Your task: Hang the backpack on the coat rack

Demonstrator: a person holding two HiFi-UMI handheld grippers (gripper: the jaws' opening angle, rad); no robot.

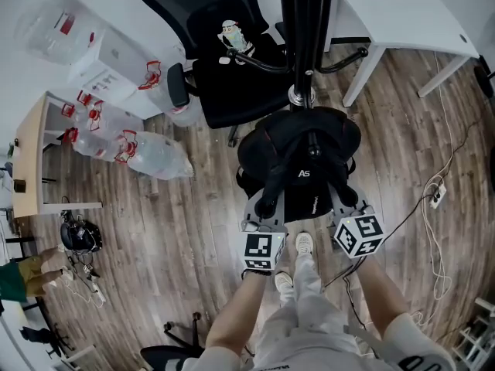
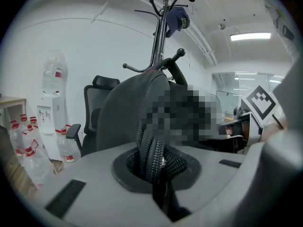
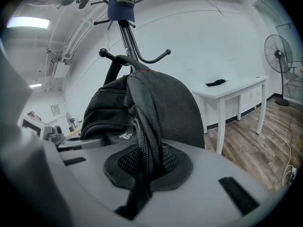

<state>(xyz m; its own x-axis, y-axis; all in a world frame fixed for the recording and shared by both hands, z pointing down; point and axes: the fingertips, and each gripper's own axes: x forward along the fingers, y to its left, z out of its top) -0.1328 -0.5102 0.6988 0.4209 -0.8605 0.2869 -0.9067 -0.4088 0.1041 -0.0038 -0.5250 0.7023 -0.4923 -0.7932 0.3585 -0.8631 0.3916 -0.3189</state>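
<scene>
The black backpack (image 1: 298, 149) hangs in front of me against the black coat rack pole (image 1: 298, 22). My left gripper (image 1: 267, 207) is shut on its left shoulder strap (image 2: 151, 150), the mesh strap pinched between the jaws. On the right shoulder strap (image 3: 147, 141) my right gripper (image 1: 344, 203) is shut in the same way. The backpack (image 3: 156, 103) fills the right gripper view, and a black loop at its top (image 3: 113, 72) reaches up to a lower rack hook (image 3: 106, 55). In the left gripper view the backpack (image 2: 128, 112) sits just under the rack's lower hooks (image 2: 177, 55).
A black office chair (image 1: 220, 68) stands behind the rack on the left. Large water bottles (image 1: 147, 153) lie on the wood floor at left. A white desk (image 1: 410, 14) is at the back right, with cables and a power strip (image 1: 437, 195) on the floor. A navy cap (image 3: 120, 4) tops the rack.
</scene>
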